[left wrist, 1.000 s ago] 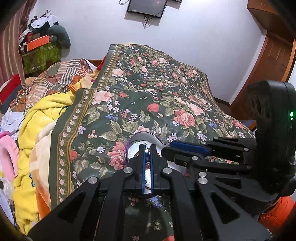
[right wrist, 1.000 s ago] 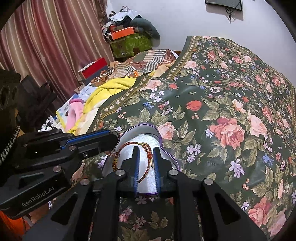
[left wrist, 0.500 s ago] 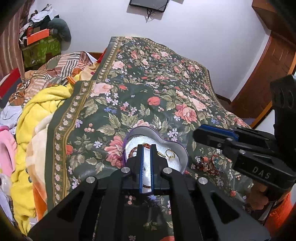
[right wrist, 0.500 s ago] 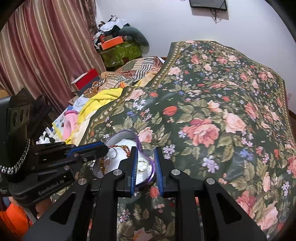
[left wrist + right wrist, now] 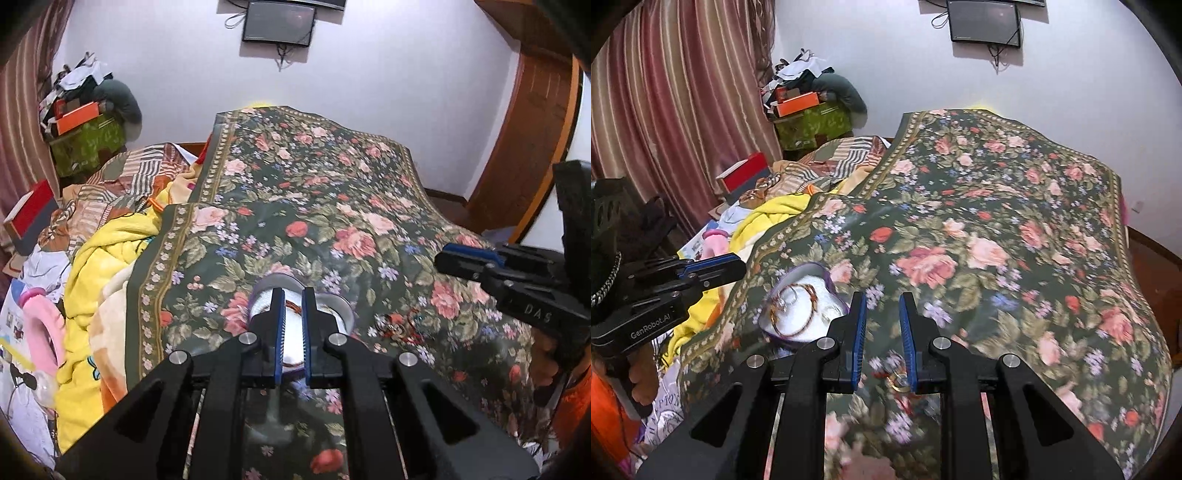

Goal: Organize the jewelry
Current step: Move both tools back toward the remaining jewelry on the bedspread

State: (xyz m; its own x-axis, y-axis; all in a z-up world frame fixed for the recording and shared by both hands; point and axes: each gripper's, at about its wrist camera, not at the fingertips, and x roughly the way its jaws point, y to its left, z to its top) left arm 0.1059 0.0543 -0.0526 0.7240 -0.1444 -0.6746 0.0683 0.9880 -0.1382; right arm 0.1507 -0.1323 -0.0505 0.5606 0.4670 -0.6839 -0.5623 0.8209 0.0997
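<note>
Moved since half a second ago: my right gripper (image 5: pixel 882 332) has swung off the heart-shaped box (image 5: pixel 803 314) toward the loose jewelry, and my left gripper (image 5: pixel 293 325) has parted a little
Left wrist, left gripper: I see a narrow gap between the blue pads, nothing held, hovering over the box
Left wrist, box: heart-shaped box (image 5: pixel 332 304) sits on the floral bedspread (image 5: pixel 314 206), white lining showing, a reddish bangle (image 5: pixel 291 306) glimpsed between my fingers
Left wrist, loose pile: small jewelry pile (image 5: pixel 400 326) lies on the bedspread just right of the box
Left wrist, right gripper: right gripper (image 5: pixel 448 258) is at the frame's right edge, above the bedspread; from this side I cannot tell its opening
Right wrist, right gripper: jaws clearly apart, empty, poised above the jewelry pile (image 5: pixel 897 376), which is blurred
Right wrist, box: to the left of my fingers, holding the bangle (image 5: pixel 798 310) and a ring (image 5: pixel 783 301)
Right wrist, left gripper: left gripper (image 5: pixel 731 267) hangs left of the box, apart from it
</note>
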